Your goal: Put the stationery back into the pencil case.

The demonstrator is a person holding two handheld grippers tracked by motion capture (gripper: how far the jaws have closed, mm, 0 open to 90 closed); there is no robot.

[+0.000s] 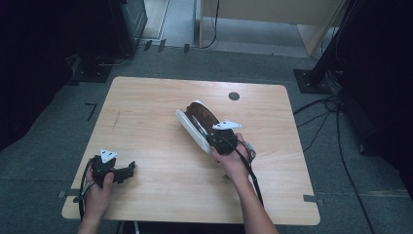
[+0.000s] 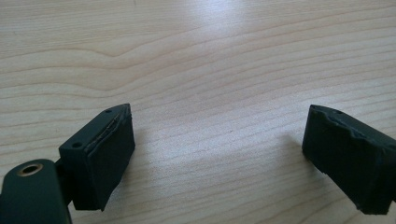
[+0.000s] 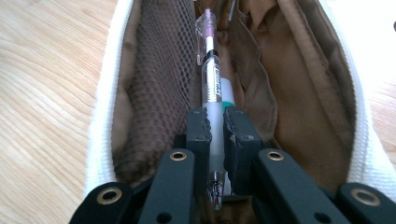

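Pen going into the open pencil case

At the desk's (image 1: 146,97) near left corner, the left gripper (image 1: 127,171) rests idle, jaws wide apart on nothing. Right of centre lies the white pencil case (image 1: 192,127), its long axis running away toward the far edge; the right gripper (image 3: 215,135) clamps a clear pen (image 3: 211,74) lengthwise over the opening, between the mesh pocket (image 3: 159,70) and brown lining (image 3: 299,88), nothing blocking it.
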